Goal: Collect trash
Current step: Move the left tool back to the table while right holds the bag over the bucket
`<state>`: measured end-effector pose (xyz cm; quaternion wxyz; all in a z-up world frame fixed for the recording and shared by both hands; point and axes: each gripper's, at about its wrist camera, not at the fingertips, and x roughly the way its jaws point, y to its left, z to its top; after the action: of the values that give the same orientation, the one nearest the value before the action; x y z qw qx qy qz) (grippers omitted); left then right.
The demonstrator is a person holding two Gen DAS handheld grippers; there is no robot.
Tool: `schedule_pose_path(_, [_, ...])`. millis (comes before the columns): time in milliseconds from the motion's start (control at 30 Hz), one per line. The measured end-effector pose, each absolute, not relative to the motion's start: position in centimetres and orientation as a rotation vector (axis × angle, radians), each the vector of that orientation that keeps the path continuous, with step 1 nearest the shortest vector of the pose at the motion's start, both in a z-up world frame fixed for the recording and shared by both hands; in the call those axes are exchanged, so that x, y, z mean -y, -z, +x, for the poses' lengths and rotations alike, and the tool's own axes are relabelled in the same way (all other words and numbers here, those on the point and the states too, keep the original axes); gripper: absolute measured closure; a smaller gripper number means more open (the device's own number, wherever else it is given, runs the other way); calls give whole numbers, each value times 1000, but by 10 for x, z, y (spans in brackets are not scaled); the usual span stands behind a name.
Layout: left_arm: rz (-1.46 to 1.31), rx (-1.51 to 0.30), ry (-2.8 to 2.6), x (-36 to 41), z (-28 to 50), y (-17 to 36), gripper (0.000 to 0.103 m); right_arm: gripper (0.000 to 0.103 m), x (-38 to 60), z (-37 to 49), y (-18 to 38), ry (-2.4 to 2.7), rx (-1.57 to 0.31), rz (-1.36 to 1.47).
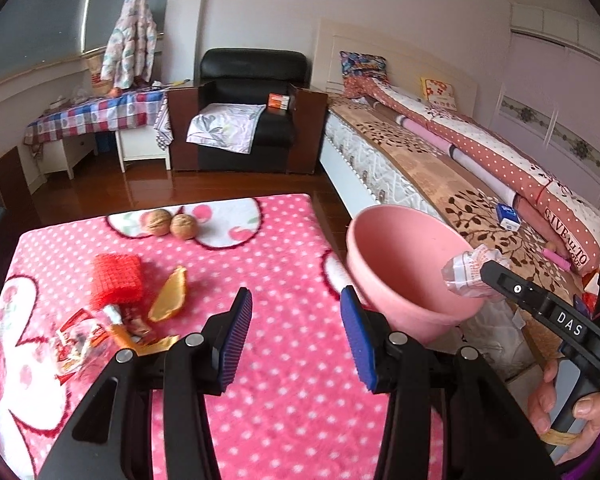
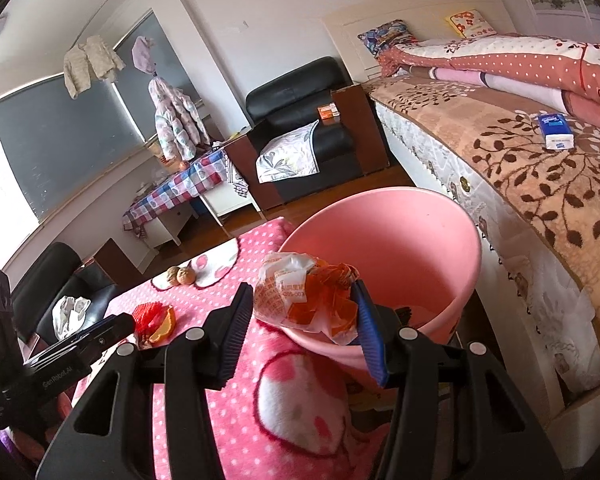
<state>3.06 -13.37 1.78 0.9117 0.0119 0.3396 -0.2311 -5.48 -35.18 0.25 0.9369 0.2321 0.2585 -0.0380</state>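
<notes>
A bedroom table under a pink dotted cloth (image 1: 284, 248) is shown. A crumpled wrapper (image 2: 306, 296) is clenched by the right gripper (image 2: 300, 330) over the pink bucket (image 2: 428, 248). The left gripper (image 1: 296, 336) is held released, empty, near scattered wrappers (image 1: 96, 332).

Left gripper (image 1: 296, 332): black frame, 2 blue ribbed pads (image 1: 236, 340), round silver screws on arms. Right gripper (image 2: 300, 332): same build, white "DAS" lettering along side. Left unit's side printed "GenRobot.AI". Hand (image 1: 572, 412) on grip; purple sleeve edge at wrist.
</notes>
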Motion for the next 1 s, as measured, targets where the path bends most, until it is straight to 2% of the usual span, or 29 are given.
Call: schedule_pose_path(1000, [-55,-707,213,-14,7,4,58,52,268,-50,-7,-29,-558,343])
